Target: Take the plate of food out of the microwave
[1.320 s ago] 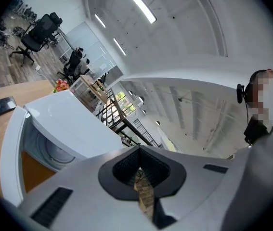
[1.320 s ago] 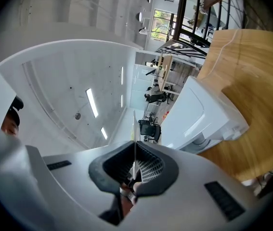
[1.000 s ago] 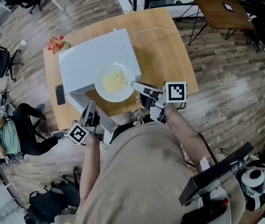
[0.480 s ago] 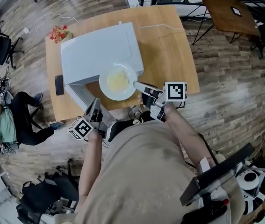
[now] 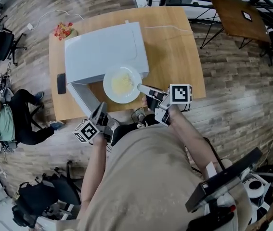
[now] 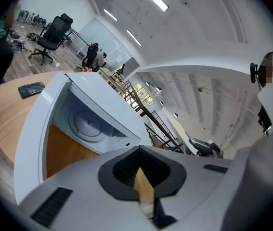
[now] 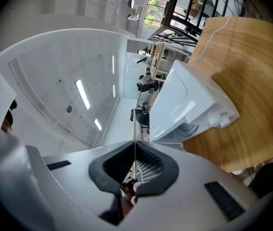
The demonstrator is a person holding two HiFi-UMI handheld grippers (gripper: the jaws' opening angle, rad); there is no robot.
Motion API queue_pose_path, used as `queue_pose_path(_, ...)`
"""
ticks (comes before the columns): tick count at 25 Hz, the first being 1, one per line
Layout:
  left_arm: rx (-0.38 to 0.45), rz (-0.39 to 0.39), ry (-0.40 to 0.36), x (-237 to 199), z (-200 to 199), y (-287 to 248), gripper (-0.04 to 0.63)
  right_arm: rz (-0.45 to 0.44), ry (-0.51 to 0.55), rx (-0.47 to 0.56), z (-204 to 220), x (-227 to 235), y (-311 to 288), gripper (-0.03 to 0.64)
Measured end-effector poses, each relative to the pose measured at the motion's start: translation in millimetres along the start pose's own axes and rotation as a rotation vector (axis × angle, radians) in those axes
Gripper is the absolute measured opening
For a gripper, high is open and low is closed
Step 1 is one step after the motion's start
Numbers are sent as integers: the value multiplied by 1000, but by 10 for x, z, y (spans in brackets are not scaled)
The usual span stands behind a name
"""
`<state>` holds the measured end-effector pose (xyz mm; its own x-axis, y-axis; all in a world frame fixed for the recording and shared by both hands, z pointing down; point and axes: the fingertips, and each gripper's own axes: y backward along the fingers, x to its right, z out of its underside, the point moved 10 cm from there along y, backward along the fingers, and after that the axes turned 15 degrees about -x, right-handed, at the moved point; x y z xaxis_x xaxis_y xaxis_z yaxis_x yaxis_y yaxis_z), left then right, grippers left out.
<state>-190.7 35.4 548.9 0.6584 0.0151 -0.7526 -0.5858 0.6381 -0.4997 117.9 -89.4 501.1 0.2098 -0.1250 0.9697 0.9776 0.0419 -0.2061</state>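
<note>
The plate [image 5: 111, 94] of yellow food [image 5: 122, 82] hangs just in front of the microwave [image 5: 102, 52], outside its cavity; the right gripper [image 5: 141, 87] pinches one side of the rim, fingers pressed onto the thin edge; the left gripper [image 5: 99, 110], fingers pressed together on nothing, sits beside the microwave's open door [image 5: 83, 99]. Held from one side only, the plate could sag or twist and spill food; it might also clip that door.

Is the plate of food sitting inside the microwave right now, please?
No, the plate of food is out in front of the microwave, its rim gripped by the right tool.
</note>
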Motion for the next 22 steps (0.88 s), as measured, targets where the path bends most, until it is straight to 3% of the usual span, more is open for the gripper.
queue_pose_path(6,-3,-96,-40,-51,80,172,3,-88,8,-4,-8,-60,-81,15)
queue_pose_path(17,111,-123,8,-165,5,469,3,-98,-1,-16,-16,-64,-80,15)
queue_pose_path(22,145,-134,-23,-74,-56,476,3,-103,26,-10,-25,-69,-72,15)
